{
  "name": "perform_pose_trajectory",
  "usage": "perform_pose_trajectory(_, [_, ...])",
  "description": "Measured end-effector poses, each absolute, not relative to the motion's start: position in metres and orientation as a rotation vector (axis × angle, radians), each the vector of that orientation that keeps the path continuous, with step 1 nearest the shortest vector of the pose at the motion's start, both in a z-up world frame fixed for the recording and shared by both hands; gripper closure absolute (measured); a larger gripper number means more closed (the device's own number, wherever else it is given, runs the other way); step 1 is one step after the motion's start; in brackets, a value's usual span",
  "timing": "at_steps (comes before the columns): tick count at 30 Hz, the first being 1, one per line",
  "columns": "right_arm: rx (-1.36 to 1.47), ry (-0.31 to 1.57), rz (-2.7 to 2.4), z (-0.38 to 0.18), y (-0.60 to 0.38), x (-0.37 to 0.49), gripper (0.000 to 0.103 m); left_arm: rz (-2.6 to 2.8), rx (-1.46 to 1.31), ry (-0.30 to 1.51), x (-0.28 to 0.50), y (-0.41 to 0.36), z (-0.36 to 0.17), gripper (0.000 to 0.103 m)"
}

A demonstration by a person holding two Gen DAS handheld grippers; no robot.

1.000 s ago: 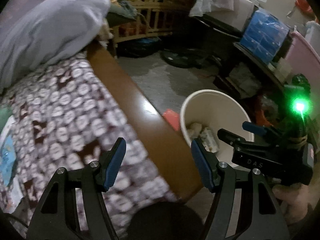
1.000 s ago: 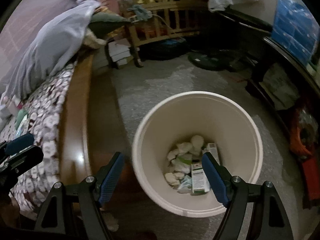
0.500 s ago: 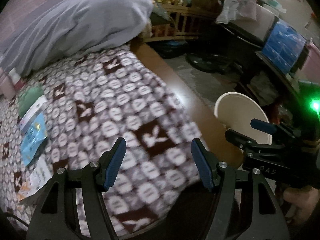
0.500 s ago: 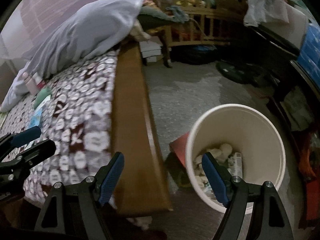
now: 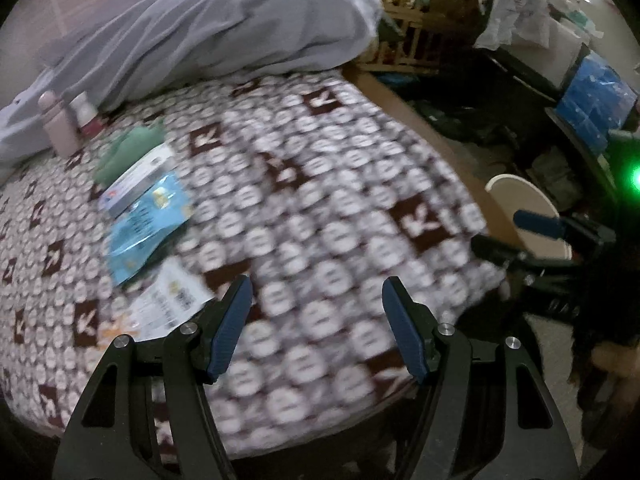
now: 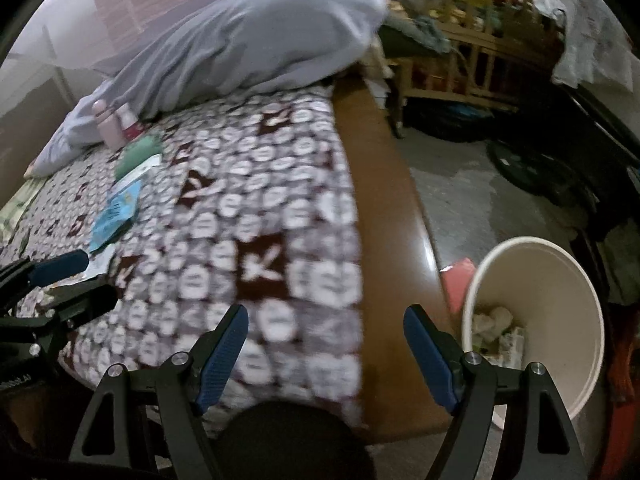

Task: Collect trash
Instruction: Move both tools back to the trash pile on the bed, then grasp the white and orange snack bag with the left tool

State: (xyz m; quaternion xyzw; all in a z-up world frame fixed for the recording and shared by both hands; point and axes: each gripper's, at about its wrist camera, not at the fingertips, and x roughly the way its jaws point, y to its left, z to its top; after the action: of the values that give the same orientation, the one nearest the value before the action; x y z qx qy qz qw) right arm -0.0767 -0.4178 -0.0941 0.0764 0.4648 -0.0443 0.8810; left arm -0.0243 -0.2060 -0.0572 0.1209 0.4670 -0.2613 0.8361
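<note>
Litter lies on the brown-and-white patterned bed cover (image 5: 328, 184): a blue wrapper (image 5: 146, 226), a white printed leaflet (image 5: 168, 300), a white-and-blue box (image 5: 136, 178) and a green pouch (image 5: 132, 150). My left gripper (image 5: 316, 328) hangs open and empty over the cover, right of the leaflet. My right gripper (image 6: 326, 354) is open and empty above the bed's wooden side rail (image 6: 396, 208). The cream bin (image 6: 560, 308) stands on the floor beside the rail, with crumpled paper and cartons (image 6: 496, 332) inside. In the right wrist view the blue wrapper (image 6: 116, 210) shows far left.
A grey duvet (image 5: 224, 28) is heaped at the head of the bed, with a pink bottle (image 5: 60, 124) and a white bottle (image 5: 86, 114) beside it. A wooden cot (image 6: 460, 52), dark shelves and blue packs (image 5: 592, 100) crowd the far side. A red item (image 6: 460, 284) lies by the bin.
Both views have swung left, from the bin and floor onto the bed. The litter on the cover has come into view and the bin has slid to the right edge. Both grippers stayed open.
</note>
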Motion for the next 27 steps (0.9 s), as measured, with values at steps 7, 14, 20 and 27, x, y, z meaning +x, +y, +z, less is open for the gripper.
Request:
perform_pose_trajectory(7, [0.109, 0.977, -0.029, -0.093, -0.383, -0.06, 0.025, -0.521, 0.255, 1.029, -0.016, -0.142, -0.062, 0.036])
perform_pose_trajectory(14, [0.084, 0.986, 0.023, -0.093, -0.356, -0.048, 0.025, -0.452, 0.324, 1.028, 0.002, -0.094, -0.082, 0.036])
perform_pose_trajectory(20, [0.058, 0.999, 0.056, -0.095, -0.334, -0.034, 0.025, -0.448, 0.373, 1.047, 0.023, -0.087, -0.107, 0.036])
perform_pose_trajectory(27, [0.047, 1.006, 0.105, -0.097, -0.31, -0.017, 0.025, -0.49, 0.243, 1.059, 0.039, -0.069, -0.107, 0.066])
